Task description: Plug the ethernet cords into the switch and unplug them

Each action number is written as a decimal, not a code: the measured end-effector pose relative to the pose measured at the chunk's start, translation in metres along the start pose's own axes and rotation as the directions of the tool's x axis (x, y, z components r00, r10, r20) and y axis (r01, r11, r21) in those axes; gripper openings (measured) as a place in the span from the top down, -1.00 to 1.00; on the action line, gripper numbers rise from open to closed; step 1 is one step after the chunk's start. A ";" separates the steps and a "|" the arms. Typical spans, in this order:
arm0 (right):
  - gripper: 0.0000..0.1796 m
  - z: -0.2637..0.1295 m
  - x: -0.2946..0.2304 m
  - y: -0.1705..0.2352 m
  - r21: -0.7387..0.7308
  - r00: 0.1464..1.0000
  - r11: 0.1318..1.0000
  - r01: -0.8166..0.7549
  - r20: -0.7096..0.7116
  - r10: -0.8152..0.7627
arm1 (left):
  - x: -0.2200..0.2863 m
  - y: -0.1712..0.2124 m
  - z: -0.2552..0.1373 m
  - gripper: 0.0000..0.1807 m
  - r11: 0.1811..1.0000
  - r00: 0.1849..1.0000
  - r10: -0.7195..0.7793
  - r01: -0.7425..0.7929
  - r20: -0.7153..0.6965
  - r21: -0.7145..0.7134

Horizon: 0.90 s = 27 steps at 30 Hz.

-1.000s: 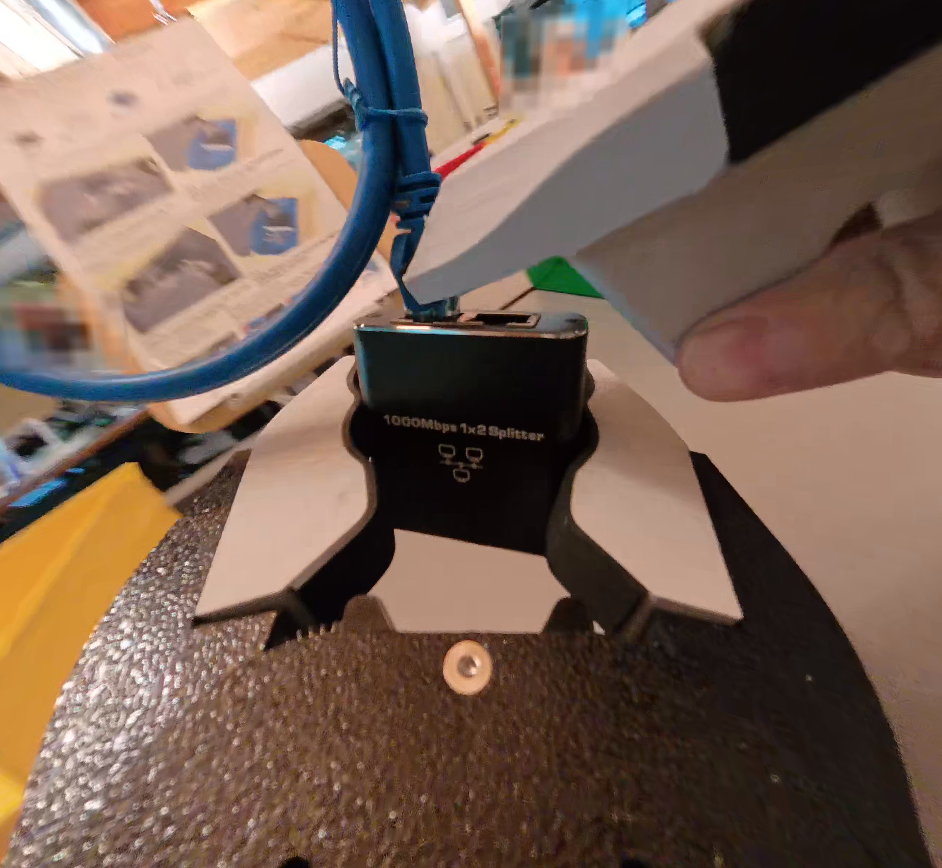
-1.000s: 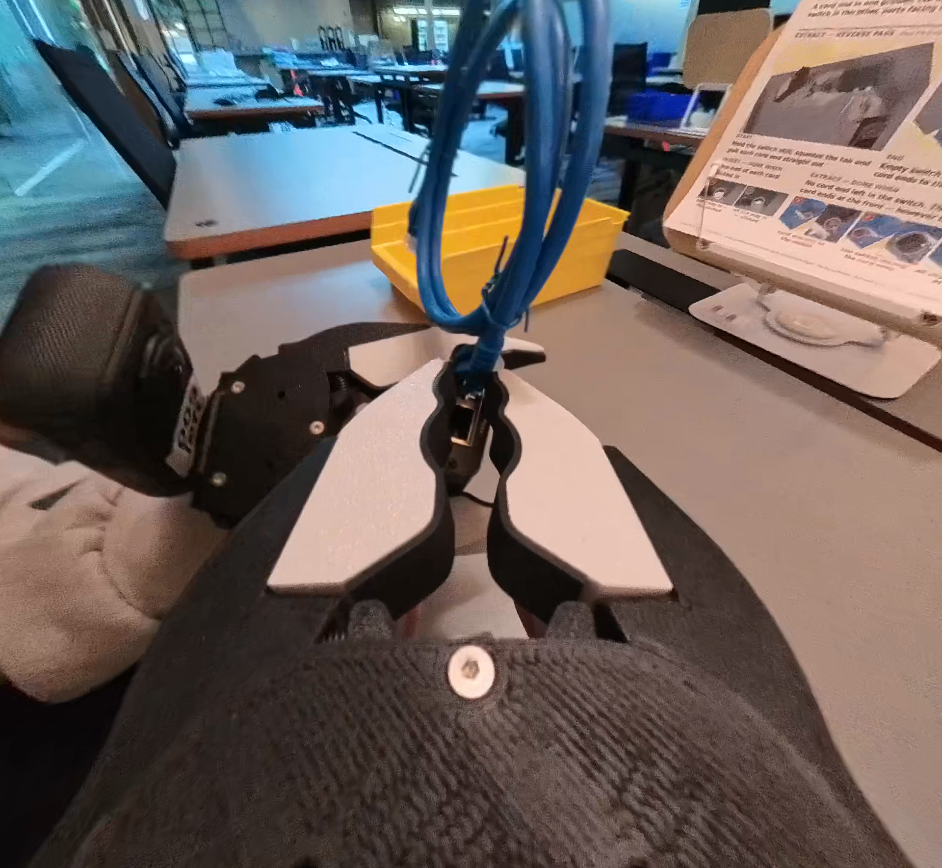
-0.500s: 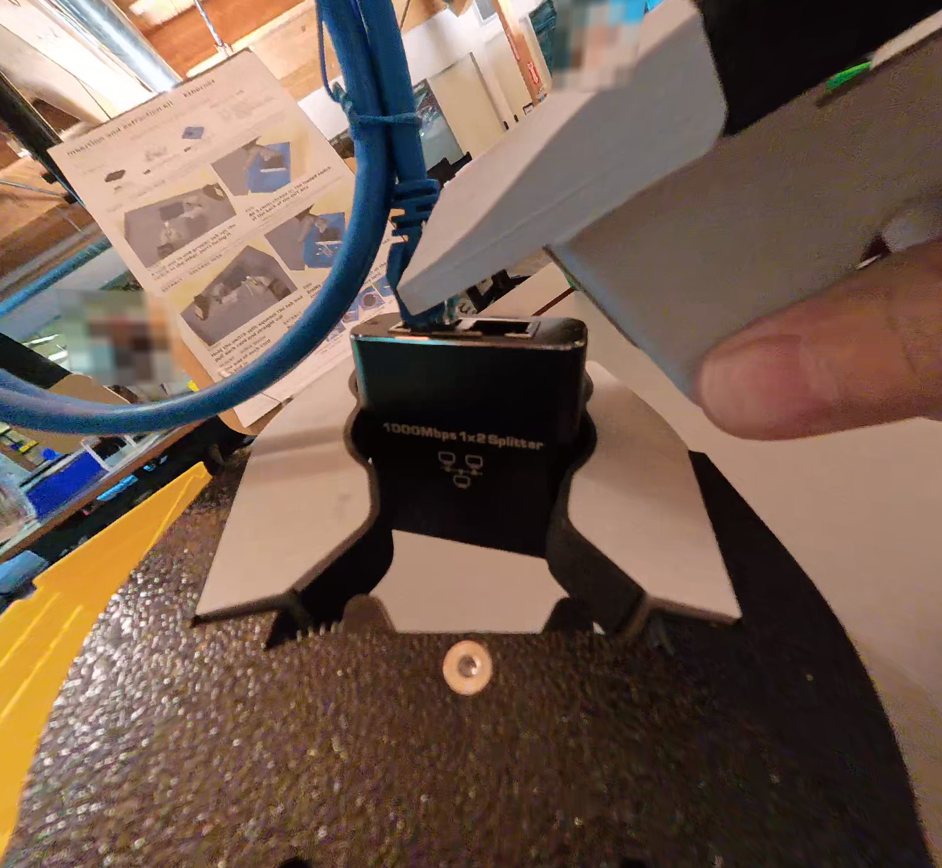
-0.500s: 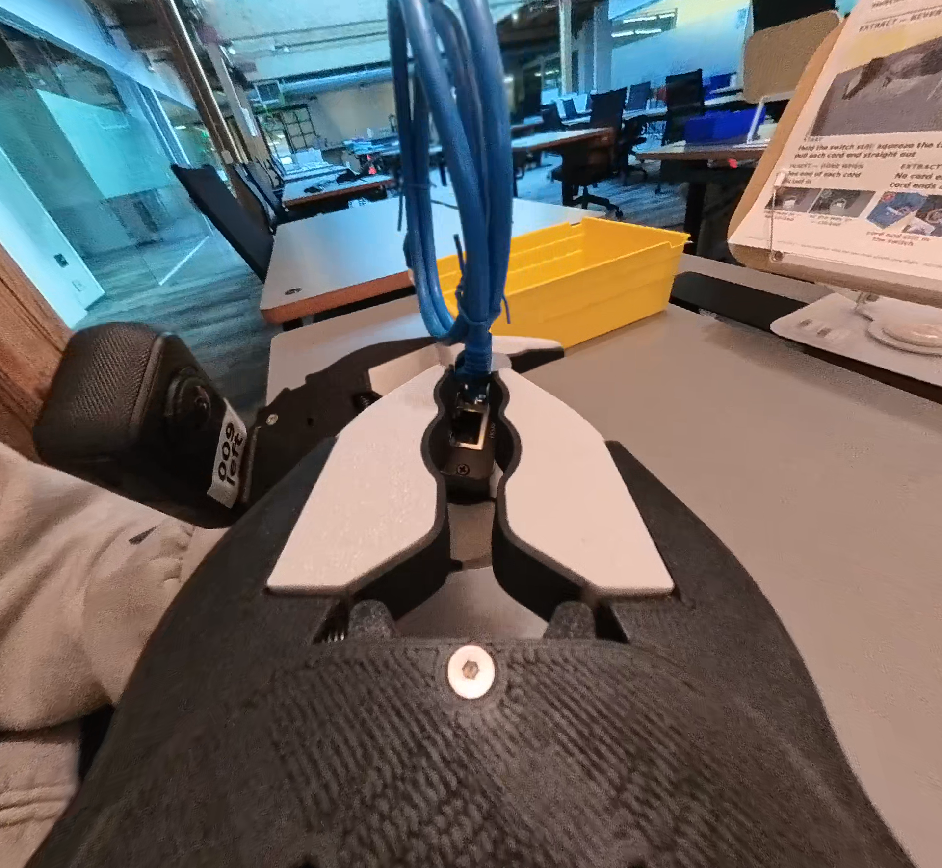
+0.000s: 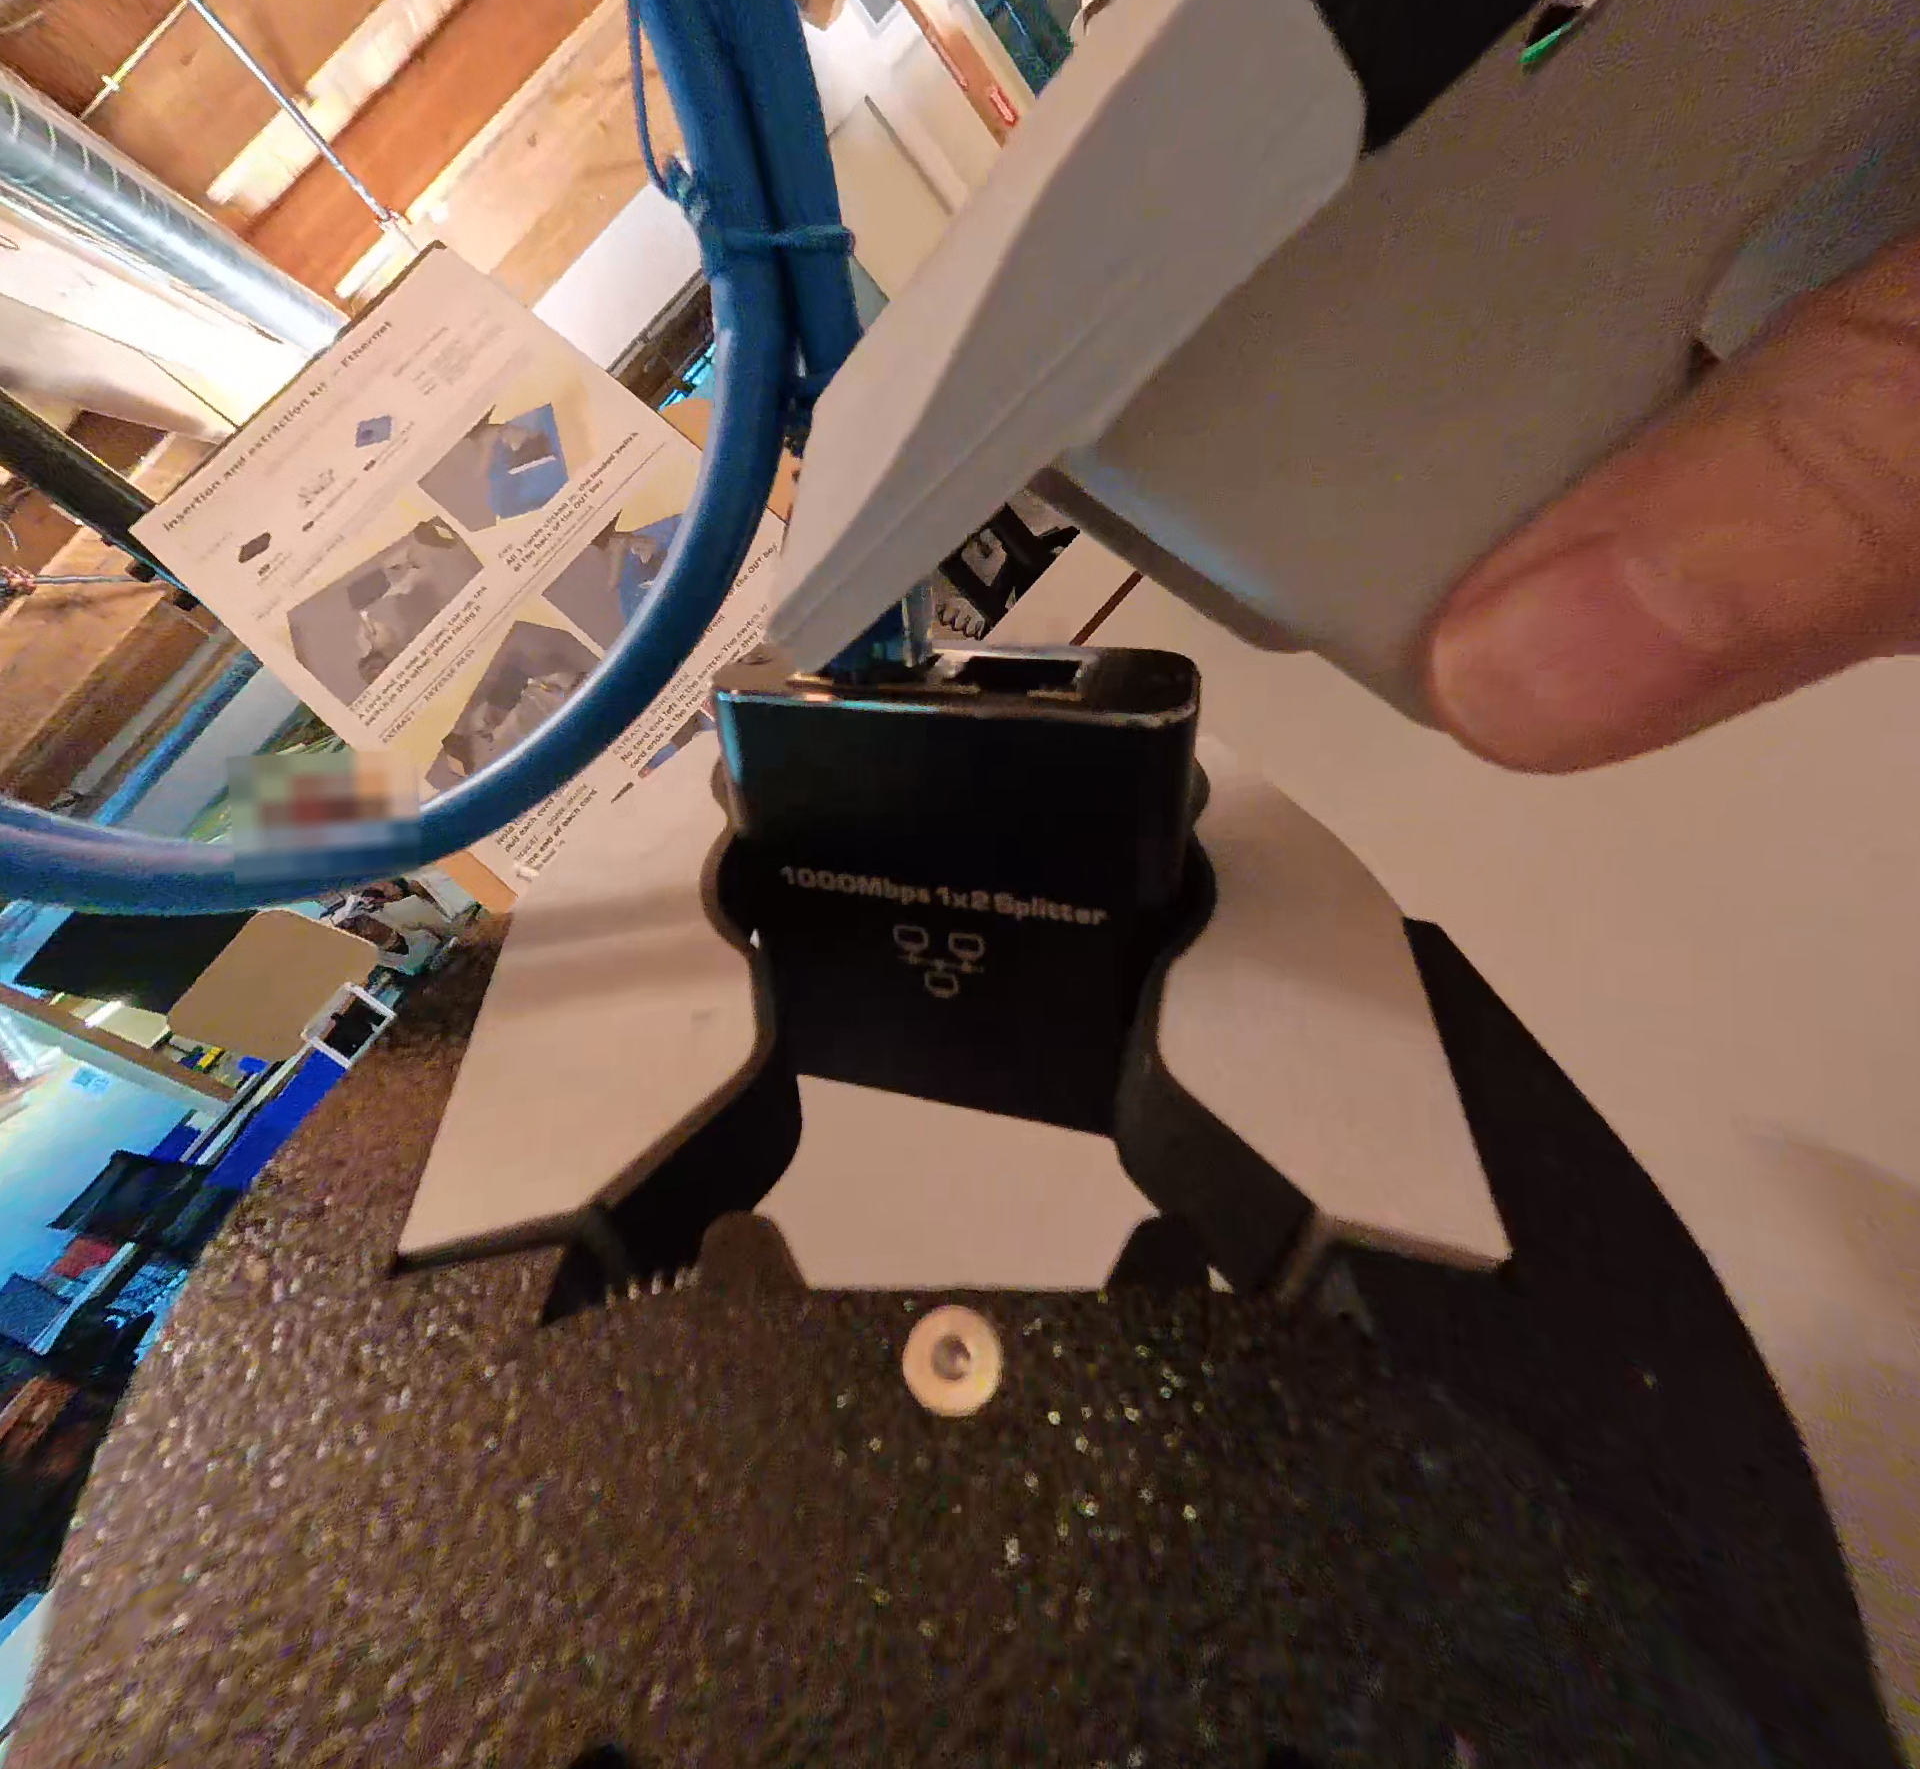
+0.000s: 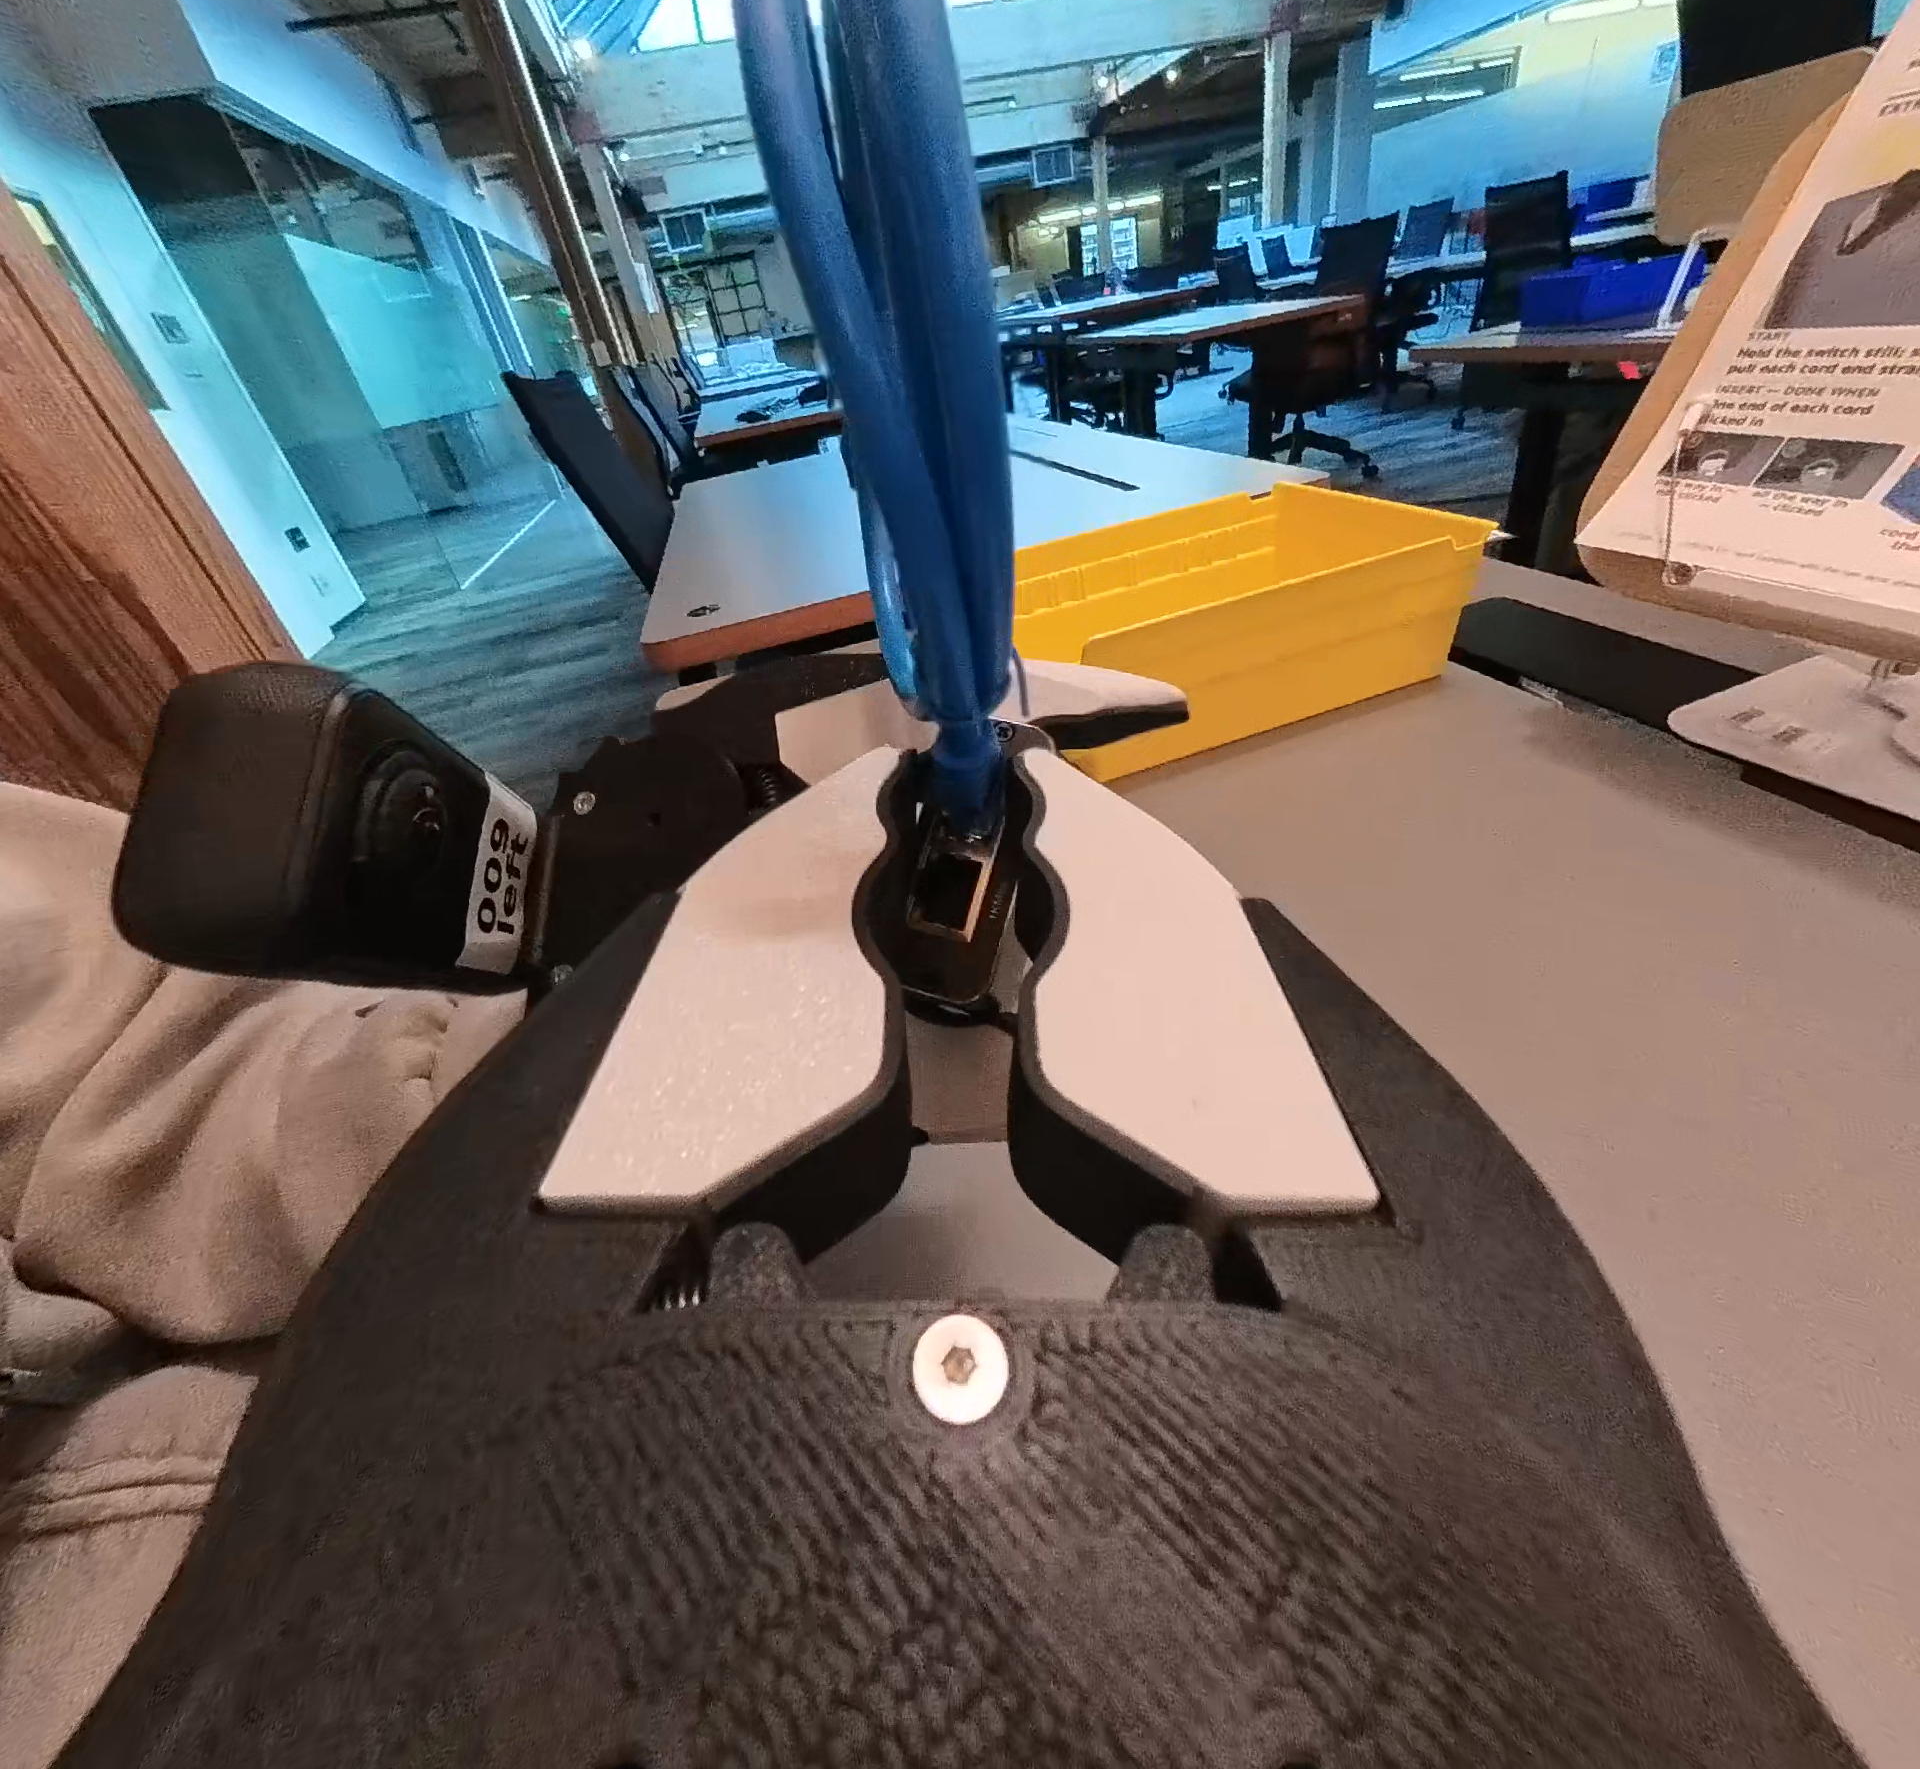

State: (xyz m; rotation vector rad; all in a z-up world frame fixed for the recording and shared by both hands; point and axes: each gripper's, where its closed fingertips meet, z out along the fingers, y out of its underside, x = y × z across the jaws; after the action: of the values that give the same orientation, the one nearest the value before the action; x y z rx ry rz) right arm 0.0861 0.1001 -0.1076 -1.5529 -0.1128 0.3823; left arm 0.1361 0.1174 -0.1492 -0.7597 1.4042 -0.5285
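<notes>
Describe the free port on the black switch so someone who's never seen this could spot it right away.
Start at the left gripper, whose jaws clamp a small black switch standing upright. Look at its top face, where two ports sit side by side. The blue cord runs down to the left one; the free port is the dark rectangular opening to its right, with nothing in it.

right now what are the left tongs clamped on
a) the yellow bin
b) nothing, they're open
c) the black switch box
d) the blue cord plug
c: the left tongs are shut on the black switch box, whose port end pokes out past their tips, while the right tongs hold the blue cord plug at one of its ports.
</notes>
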 end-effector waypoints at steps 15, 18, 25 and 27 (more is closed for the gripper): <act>0.83 -0.004 0.006 -0.001 0.039 0.995 0.994 -0.098 -0.011 0.098 | -0.002 0.005 0.003 0.17 0.992 0.996 0.076 -0.072 0.038 -0.107; 0.83 -0.003 0.006 -0.004 0.082 0.993 0.989 -0.120 0.000 0.121 | -0.005 0.003 0.003 0.17 0.992 0.996 0.068 -0.062 0.051 -0.106; 0.83 -0.001 0.004 -0.003 0.114 0.989 0.983 -0.143 0.042 0.139 | -0.007 0.006 0.001 0.17 0.990 0.995 0.073 -0.065 0.060 -0.121; 0.83 -0.001 0.004 -0.002 0.108 0.993 0.987 -0.115 0.041 0.111 | -0.006 0.006 0.001 0.17 0.991 0.996 0.067 -0.060 0.058 -0.119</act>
State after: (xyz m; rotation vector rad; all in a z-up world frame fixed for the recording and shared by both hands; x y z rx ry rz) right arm 0.0905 0.1004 -0.1058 -1.4470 -0.0302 0.4977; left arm 0.1357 0.1263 -0.1498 -0.8160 1.4063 -0.3723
